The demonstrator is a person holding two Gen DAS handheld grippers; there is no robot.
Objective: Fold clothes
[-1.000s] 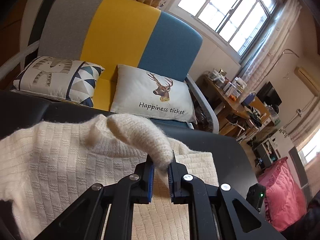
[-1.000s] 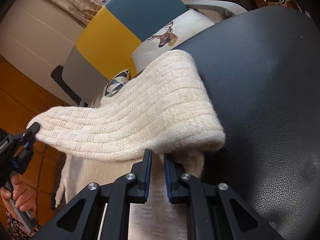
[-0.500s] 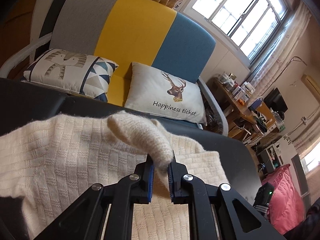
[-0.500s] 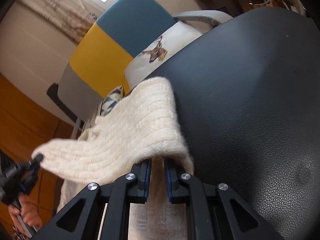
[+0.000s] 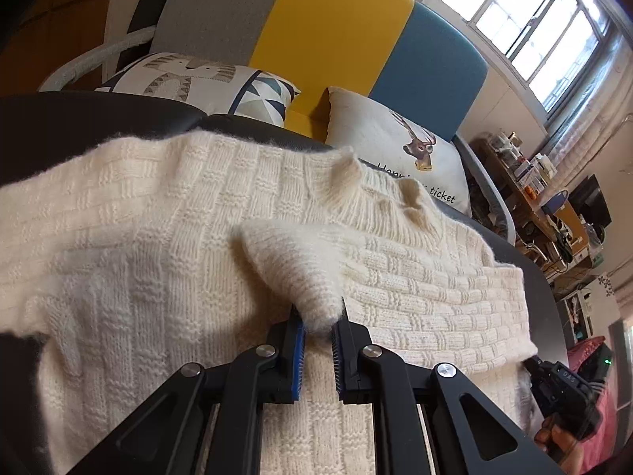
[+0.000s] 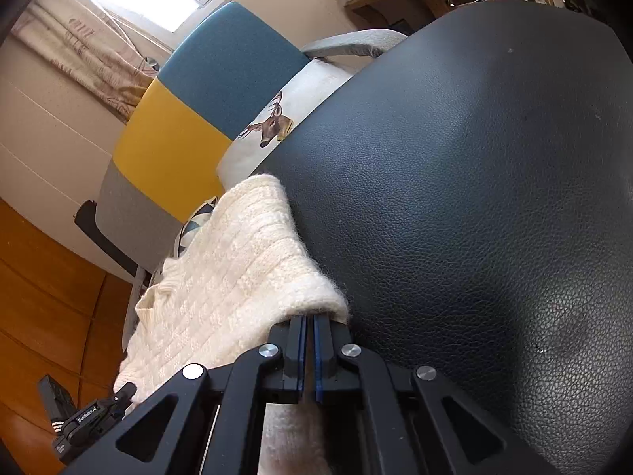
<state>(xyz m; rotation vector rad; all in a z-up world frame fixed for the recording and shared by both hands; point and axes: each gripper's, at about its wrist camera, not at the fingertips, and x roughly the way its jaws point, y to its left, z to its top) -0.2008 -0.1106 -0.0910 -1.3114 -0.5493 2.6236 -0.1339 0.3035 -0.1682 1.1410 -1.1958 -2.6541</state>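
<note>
**Sweater edge lowered onto the black tabletop**

Lowered since a second ago, the folded cream sweater (image 5: 166, 245) now lies nearly flat on the black leather tabletop (image 6: 455, 198), where before its fold hung raised between the 2 claws. The left claw (image 5: 318, 326) stays clamped on a fuzzy corner of the knit, pads pressing it from both sides. The right claw (image 6: 308, 322) has just been closing: its blue-lined pads stand almost together, their tips tucked under the rolled edge of the sweater at the fold; whether any knit is pinched between them I cannot tell. In the left view that right claw shows at the lower right corner, held by a hand (image 5: 561, 441). Past the sweater's ribbed collar, the tabletop's far rim gives way to a deer cushion (image 5: 395, 146) and a patterned cushion (image 5: 205, 79) on a sofa (image 5: 332, 31) of grey, yellow and blue panels. Further back stand a cluttered wooden desk (image 5: 530, 198) and a bright window (image 5: 526, 12).
</note>
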